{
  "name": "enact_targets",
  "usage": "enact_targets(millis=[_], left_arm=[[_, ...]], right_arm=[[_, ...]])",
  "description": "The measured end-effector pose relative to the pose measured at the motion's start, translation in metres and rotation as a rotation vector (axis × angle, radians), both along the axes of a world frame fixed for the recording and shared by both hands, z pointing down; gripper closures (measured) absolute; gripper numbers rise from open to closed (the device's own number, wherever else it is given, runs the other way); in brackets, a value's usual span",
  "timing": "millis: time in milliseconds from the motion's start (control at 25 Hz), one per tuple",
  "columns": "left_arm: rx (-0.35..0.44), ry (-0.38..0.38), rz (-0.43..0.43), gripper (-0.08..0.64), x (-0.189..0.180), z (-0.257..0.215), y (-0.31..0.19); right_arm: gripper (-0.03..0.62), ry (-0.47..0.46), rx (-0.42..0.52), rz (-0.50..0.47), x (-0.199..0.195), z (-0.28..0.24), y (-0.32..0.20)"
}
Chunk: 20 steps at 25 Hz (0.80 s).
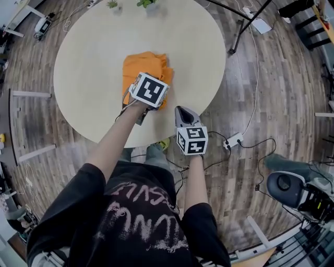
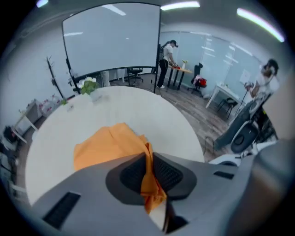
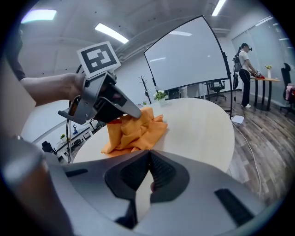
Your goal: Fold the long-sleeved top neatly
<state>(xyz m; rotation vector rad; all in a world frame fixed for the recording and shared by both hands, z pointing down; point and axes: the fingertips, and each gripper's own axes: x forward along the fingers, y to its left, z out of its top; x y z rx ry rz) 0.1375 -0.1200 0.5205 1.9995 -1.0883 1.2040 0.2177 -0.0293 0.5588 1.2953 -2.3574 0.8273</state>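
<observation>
**Top on the table, one gripper at its near edge**

The long-sleeved top [image 1: 142, 67] lies bunched on the round table [image 1: 88, 62], a little nearer the person than the middle. The left gripper [image 2: 148, 174] sits at the top's near edge, a fold of the cloth pinched between its jaws. The right gripper [image 1: 182, 111] is to the right of the left one, over the table's near rim, apart from the top, with nothing between its closed jaws. Two small plants [image 1: 112, 4] stand at the table's far rim. A power strip [image 1: 233, 140] lies on the floor to the right of the table.
</observation>
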Motion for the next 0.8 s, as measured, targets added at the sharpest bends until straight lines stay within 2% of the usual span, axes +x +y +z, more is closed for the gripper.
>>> enact_targets(millis=[80, 120, 360, 560, 680, 800], left_arm=[[-0.049, 0.132, -0.063, 0.500, 0.010, 0.009, 0.001], [-0.058, 0.170, -0.083, 0.512, 0.010, 0.012, 0.000], [-0.039, 0.251, -0.107, 0.522, -0.002, -0.001, -0.007], [-0.009, 0.255, -0.082, 0.522, -0.005, -0.022, -0.011], [0.005, 0.256, -0.057, 0.522, 0.005, -0.028, -0.011], [-0.021, 0.246, -0.010, 0.522, 0.023, -0.017, -0.006]], right_arm=[[0.588, -0.002, -0.005, 0.011, 0.003, 0.001, 0.001], [0.588, -0.001, -0.007, 0.014, 0.004, 0.001, 0.000], [0.588, 0.017, -0.010, -0.012, -0.006, 0.002, -0.028], [0.588, 0.041, -0.041, -0.127, -0.046, 0.015, -0.039], [0.588, 0.025, -0.053, -0.132, -0.053, 0.022, -0.037], [0.588, 0.011, -0.065, -0.121, -0.051, 0.026, -0.034]])
